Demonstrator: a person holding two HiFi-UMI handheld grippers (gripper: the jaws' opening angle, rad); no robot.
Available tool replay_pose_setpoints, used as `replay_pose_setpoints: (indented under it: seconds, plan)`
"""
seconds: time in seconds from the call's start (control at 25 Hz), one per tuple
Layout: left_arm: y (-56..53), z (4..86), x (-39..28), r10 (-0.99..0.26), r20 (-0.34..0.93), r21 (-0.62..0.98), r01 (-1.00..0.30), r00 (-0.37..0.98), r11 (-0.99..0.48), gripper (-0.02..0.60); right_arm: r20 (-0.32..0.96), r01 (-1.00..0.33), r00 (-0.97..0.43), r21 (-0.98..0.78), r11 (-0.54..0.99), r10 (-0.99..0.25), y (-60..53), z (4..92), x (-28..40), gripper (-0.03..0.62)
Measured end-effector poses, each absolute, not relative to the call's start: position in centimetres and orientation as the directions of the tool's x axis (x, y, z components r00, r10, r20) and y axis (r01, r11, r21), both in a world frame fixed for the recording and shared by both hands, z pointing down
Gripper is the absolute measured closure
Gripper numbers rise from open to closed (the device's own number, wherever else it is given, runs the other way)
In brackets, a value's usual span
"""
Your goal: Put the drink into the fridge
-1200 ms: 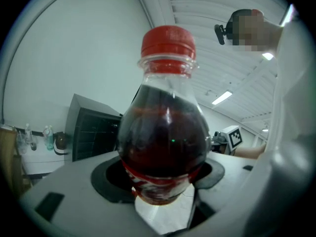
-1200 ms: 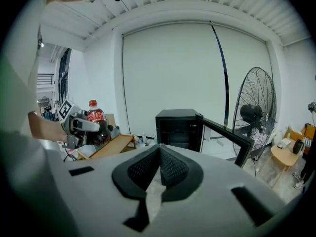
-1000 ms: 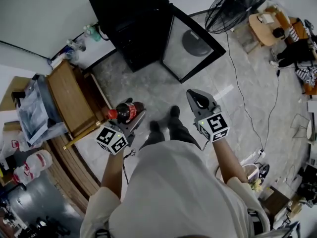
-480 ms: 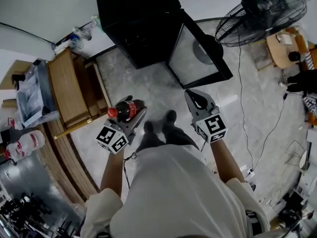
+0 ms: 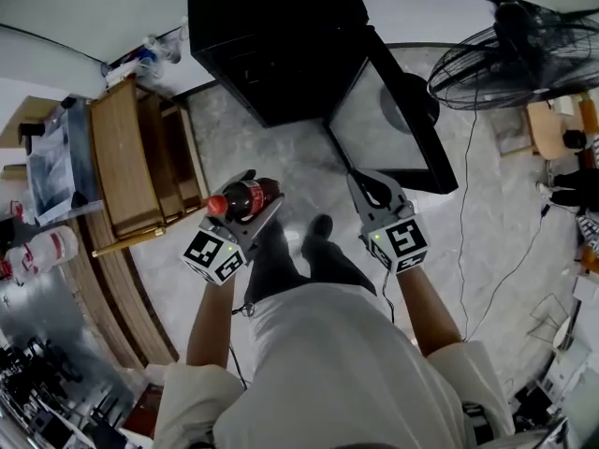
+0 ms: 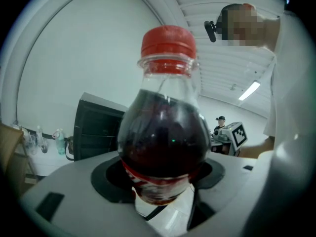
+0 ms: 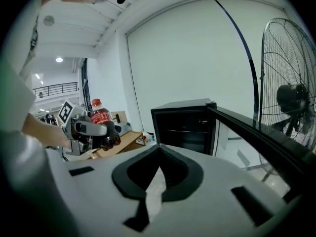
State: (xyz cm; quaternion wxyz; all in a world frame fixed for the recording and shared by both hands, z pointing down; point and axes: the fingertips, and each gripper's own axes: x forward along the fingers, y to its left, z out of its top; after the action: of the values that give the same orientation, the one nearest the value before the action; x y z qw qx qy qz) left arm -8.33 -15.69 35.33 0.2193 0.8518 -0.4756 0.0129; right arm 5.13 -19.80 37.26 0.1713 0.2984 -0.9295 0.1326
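Observation:
The drink is a cola bottle (image 5: 245,197) with a red cap, and my left gripper (image 5: 255,193) is shut on its body. It fills the left gripper view, upright, cola bottle (image 6: 165,142). My right gripper (image 5: 367,181) is held beside it, shut and with nothing between its tips, right gripper (image 7: 159,149). Ahead on the floor stands the black fridge (image 5: 271,45) with its glass door (image 5: 388,124) swung open to the right. In the right gripper view the fridge (image 7: 182,125) shows dark shelves, and the bottle (image 7: 101,122) appears at left.
A wooden bench (image 5: 117,166) stands left of the fridge, with bottles (image 5: 150,54) by the wall. A standing fan (image 5: 524,59) is at the right, and a cable (image 5: 468,204) runs across the marble floor. My feet (image 5: 318,227) are between the grippers.
The person has stepped forward; both grippers have moved toward the fridge, which now sits nearer and larger in view. The left gripper's hold on the bottle is unchanged.

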Motion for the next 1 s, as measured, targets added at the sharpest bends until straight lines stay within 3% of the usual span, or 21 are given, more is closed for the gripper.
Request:
replay_pose_setpoints:
  seconds: [1.0]
  plan:
    - [-31.3,56.6,-13.2,-0.742,0.180,0.280,-0.757,0.645,-0.590,0.287,0.288,-0.633,-0.753,-0.071,0.771,-0.592,-35.1,57.9,-2.7,0.595]
